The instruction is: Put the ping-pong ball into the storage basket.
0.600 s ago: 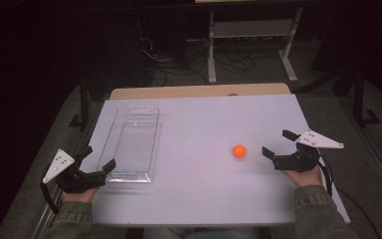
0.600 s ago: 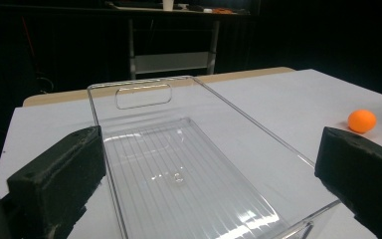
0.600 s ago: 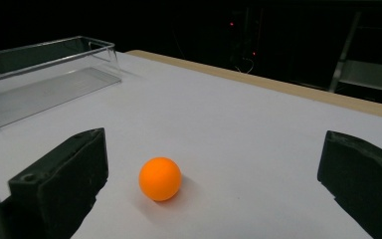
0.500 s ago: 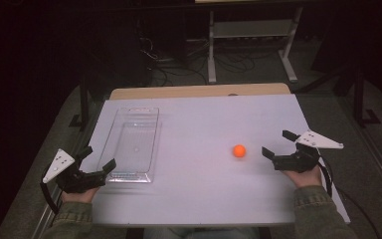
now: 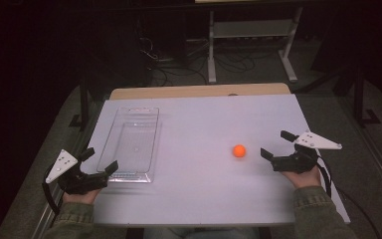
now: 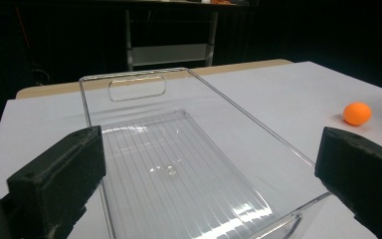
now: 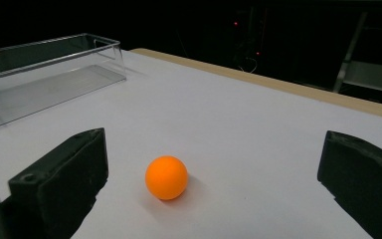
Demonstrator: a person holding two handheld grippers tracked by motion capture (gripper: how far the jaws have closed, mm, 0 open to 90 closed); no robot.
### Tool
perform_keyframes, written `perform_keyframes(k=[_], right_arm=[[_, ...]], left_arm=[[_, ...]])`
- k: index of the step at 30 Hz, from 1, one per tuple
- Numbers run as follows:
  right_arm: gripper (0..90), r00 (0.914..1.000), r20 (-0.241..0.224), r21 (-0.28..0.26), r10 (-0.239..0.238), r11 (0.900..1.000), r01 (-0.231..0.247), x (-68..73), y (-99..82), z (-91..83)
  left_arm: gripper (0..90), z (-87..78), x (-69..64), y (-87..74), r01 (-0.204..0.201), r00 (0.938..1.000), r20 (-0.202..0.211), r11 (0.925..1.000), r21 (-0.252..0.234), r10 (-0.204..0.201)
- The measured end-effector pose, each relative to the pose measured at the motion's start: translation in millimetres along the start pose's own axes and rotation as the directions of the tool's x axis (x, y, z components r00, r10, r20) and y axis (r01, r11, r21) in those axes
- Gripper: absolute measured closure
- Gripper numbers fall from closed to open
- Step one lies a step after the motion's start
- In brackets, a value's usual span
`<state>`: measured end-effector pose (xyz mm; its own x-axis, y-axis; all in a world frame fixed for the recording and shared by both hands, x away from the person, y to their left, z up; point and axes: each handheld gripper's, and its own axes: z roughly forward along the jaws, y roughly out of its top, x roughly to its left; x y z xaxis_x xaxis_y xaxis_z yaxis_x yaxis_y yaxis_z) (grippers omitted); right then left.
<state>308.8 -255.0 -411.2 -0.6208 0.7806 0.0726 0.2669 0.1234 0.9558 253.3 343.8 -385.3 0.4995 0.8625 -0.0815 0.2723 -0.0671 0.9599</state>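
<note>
A small orange ball (image 5: 238,151) lies on the white table (image 5: 204,194), right of centre. My right gripper (image 5: 277,144) rests just right of it, open, its jaws wide apart and pointing at the ball (image 7: 166,177), which lies a short way ahead of them. A clear plastic tray (image 5: 132,144) sits empty on the left half of the table. My left gripper (image 5: 98,160) is open at the tray's near end, jaws spread about as wide as the tray (image 6: 179,164). The ball (image 6: 357,113) shows far off to that view's right.
The table's wooden far edge (image 5: 199,91) borders a dark floor with cables and a metal stand (image 5: 251,45). Bare table surface lies between tray and ball and along the front edge.
</note>
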Motion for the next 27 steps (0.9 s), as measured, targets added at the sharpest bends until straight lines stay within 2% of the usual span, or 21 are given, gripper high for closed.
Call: perform_keyframes(k=[10, 14, 20, 27], right_arm=[[0.0, 1.0000, -0.004, 0.001, -0.005, 1.0000, 0.005, 0.9, 0.2, 0.3], [0.0, 0.9999, -0.005, -0.001, -0.010, 0.9999, 0.010, 1.2, 0.4, -0.3], [0.0, 0.9999, -0.004, -0.002, -0.010, 0.9999, 0.010, 1.1, 0.5, -0.5], [0.0, 1.0000, -0.002, -0.004, -0.009, 0.9999, 0.009, 1.1, 0.6, -0.8]], left_arm=[[0.0, 5.5, -3.8, 12.1, -0.048, 0.9988, 0.010, 0.9980, 0.042, 0.048], [0.0, 8.7, -5.6, 17.1, -0.056, 0.9984, 0.009, 0.9964, 0.063, 0.056], [0.0, 10.0, -6.8, 25.6, -0.052, 0.9986, 0.016, 0.9964, 0.067, 0.051], [0.0, 11.8, -8.2, 34.5, -0.072, 0.9971, 0.032, 0.9930, 0.093, 0.070]])
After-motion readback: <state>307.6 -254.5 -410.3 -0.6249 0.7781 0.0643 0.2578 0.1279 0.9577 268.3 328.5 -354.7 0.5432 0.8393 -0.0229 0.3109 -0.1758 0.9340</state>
